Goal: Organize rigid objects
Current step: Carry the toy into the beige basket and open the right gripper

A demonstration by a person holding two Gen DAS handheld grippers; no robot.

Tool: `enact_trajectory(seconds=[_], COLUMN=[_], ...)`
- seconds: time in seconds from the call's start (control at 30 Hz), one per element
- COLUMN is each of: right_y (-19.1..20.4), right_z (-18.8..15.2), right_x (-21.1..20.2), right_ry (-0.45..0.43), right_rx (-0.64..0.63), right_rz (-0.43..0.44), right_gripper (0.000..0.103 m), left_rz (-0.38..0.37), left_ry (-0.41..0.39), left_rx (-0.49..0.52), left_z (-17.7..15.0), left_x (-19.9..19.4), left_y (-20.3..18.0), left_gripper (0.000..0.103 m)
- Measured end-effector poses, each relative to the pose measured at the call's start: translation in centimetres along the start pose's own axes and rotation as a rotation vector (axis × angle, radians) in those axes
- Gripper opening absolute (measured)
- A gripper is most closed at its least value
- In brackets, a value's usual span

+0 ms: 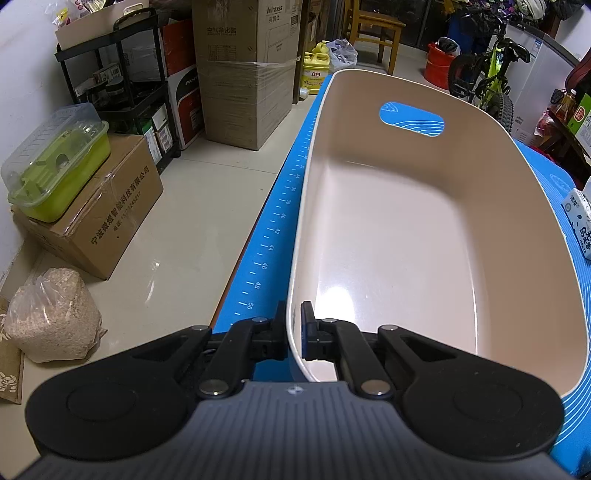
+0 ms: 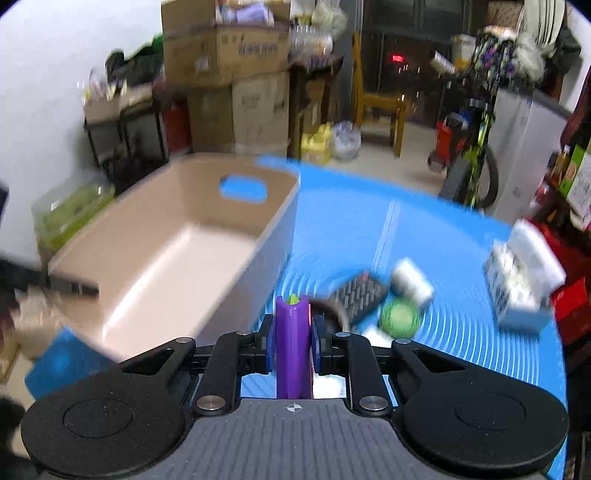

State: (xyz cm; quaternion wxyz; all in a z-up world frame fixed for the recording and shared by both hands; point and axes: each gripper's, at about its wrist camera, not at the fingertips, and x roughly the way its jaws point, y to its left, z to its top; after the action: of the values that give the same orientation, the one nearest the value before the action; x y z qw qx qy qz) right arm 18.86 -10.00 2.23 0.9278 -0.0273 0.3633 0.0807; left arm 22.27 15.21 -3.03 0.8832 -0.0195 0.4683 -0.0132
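Between my right gripper's (image 2: 293, 345) pads I hold a purple toy (image 2: 291, 354), clamped upright above the blue mat (image 2: 461, 236). My left gripper (image 1: 293, 332) pinches the near rim of the beige bin (image 1: 388, 236); beyond lie a remote (image 2: 360, 295) and green ball (image 2: 400, 317).

Cardboard boxes (image 1: 236, 70) stand on the floor beside a black rack (image 1: 122, 85), a wooden chair (image 1: 373, 29), a bicycle (image 1: 487, 81) and a yellow jug (image 1: 316, 66).
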Motion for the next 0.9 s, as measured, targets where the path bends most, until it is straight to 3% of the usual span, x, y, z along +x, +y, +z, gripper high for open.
enact_trajectory(seconds=[0.2, 0.37, 0.6, 0.9], right_y=[1.8, 5.0, 9.2, 11.7], right_z=[5.3, 7.6, 8.2, 6.6], right_x=[-0.3, 1.3, 5.9, 11.5], right_ry=[-0.106, -0.120, -0.020, 0.166], right_rx=[-0.039, -0.093, -0.145, -0.201], right_rz=[0.029, 0.090, 0.145, 0.138], right_gripper=[0.029, 0.029, 0.029, 0.029], left_rz=[-0.001, 0.000, 0.000, 0.004], left_ry=[0.000, 0.000, 0.000, 0.001], left_rx=[0.000, 0.001, 0.001, 0.006], left_z=[0.0, 0.0, 0.0, -0.1], left_x=[0.0, 0.0, 0.0, 0.0], left_y=[0.0, 0.0, 0.0, 0.2], left_gripper=[0.007, 0.007, 0.007, 0.007])
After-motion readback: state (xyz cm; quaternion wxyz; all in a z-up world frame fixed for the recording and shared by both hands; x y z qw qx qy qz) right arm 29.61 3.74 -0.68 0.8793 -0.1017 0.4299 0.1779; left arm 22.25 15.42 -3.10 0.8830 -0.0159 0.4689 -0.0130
